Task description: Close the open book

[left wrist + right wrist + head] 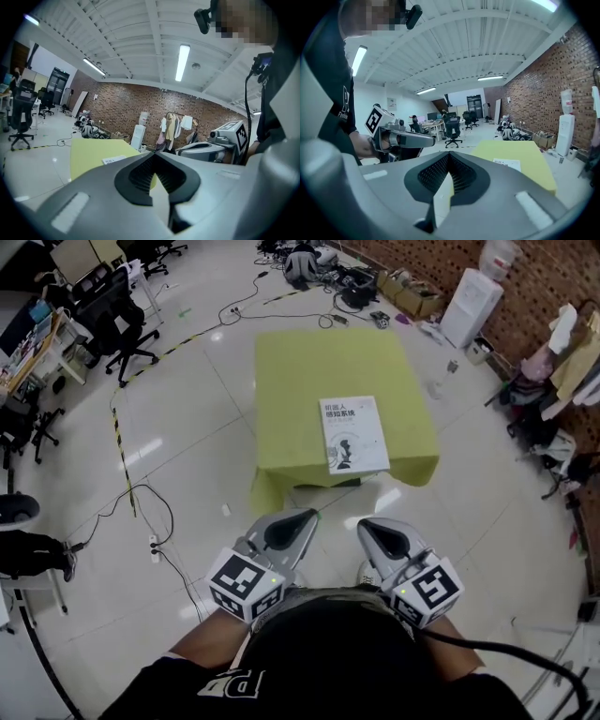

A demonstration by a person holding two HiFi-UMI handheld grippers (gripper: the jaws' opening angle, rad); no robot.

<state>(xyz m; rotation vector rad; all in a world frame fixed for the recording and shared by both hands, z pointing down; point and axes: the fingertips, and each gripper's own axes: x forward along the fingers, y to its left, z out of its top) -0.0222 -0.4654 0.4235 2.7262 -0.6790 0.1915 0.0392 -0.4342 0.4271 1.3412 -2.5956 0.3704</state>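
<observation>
Table (309,371): centre, far, draped in yellow-green cloth.
Chairs (127,334): black, far left, by desks.
Dispenser (466,306): white, far right, near brick wall (534,277).
Clothes (567,352): hanging, right edge.
Cable (141,512): black, looping on floor, near left.
Tape (118,432): yellow-black, floor left of table.

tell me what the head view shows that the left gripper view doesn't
Head view only: the book lying closed, its whole cover up, and the left gripper seen from above. Left gripper view only: the ceiling light, the clothes rack, and its own jaws together with nothing between. Both: the yellow table, the book and the right gripper.
</observation>
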